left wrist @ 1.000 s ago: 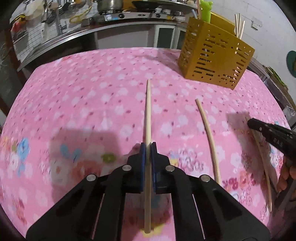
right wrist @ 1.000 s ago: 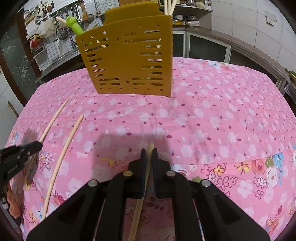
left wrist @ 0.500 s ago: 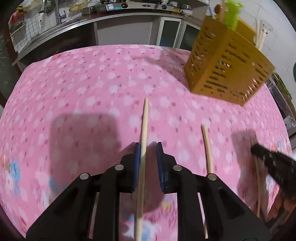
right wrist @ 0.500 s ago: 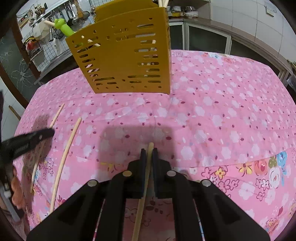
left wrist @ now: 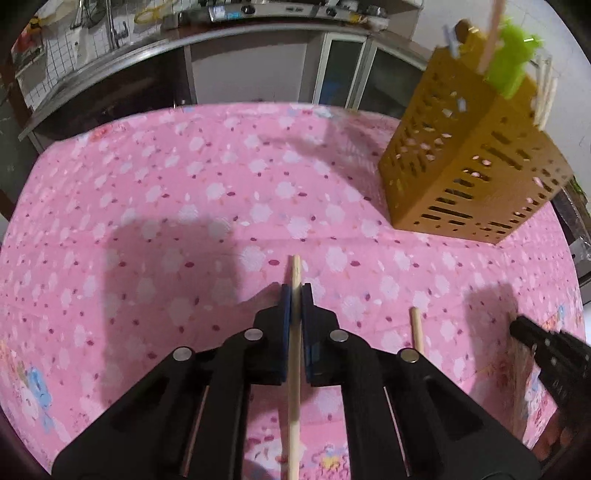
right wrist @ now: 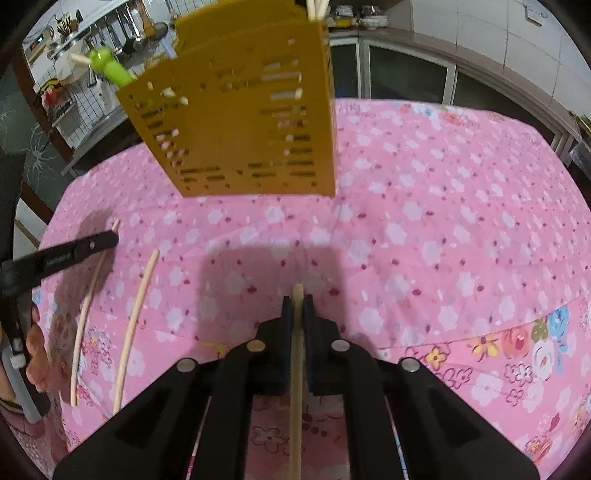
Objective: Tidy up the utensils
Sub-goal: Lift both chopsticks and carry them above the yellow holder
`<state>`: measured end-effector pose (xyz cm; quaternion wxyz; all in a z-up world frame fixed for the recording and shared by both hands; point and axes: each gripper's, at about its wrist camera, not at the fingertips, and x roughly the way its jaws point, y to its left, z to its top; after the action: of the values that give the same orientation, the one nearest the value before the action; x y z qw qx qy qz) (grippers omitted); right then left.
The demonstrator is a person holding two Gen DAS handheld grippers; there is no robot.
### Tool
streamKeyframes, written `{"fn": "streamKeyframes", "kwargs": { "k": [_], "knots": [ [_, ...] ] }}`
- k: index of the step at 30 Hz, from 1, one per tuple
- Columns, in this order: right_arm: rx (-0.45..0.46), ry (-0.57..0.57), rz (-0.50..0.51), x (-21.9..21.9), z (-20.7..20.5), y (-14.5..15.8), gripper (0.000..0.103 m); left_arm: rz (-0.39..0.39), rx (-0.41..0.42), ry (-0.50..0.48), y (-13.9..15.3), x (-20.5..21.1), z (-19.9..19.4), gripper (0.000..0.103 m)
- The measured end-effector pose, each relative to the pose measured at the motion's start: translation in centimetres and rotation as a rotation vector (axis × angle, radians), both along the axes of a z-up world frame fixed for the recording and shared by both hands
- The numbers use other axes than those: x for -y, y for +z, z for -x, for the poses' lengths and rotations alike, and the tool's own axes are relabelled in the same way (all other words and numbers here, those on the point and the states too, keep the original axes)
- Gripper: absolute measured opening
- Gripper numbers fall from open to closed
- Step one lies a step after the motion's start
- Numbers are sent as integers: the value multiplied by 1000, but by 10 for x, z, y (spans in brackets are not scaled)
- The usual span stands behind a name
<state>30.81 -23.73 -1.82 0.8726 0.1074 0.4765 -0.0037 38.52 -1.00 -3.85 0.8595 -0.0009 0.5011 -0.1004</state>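
Note:
In the left wrist view my left gripper [left wrist: 295, 291] has its jaws closing onto a pale wooden chopstick [left wrist: 294, 387], the blue pads pressing on it, with only a short tip ahead of them. A second chopstick [left wrist: 415, 326] lies on the pink cloth just to its right. My right gripper [right wrist: 297, 302] is shut on another chopstick [right wrist: 295, 387], tip just past the pads. The yellow slotted holder [right wrist: 240, 129] stands straight ahead of it, with chopsticks and a green utensil [right wrist: 107, 66] inside. The holder [left wrist: 469, 177] is at the far right for the left gripper.
The pink flowered tablecloth [left wrist: 184, 203] covers the table, which drops away at the far edge toward a kitchen counter [left wrist: 221, 29]. In the right wrist view a loose chopstick [right wrist: 136, 314] lies at the left, beside the left gripper [right wrist: 110, 238] and a person's hand [right wrist: 37, 350].
The left jaws loosened, slid forward along the chopstick, and closed again near its far tip. The left gripper moved closer to the holder. The right gripper kept its grip and barely moved.

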Motion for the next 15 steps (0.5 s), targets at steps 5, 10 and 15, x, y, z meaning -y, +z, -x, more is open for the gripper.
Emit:
{"fn": "streamKeyframes", "kwargs": {
  "k": [5, 10, 15],
  "knots": [
    [79, -7, -23, 7, 5, 24, 6, 85, 77, 6, 28, -10, 26, 4],
    [193, -20, -23, 13, 15, 57, 6, 116, 204, -13, 69, -12, 56, 4],
    [327, -37, -8, 23, 22, 89, 6, 139, 333, -26, 109, -9, 81, 4]
  ]
}}
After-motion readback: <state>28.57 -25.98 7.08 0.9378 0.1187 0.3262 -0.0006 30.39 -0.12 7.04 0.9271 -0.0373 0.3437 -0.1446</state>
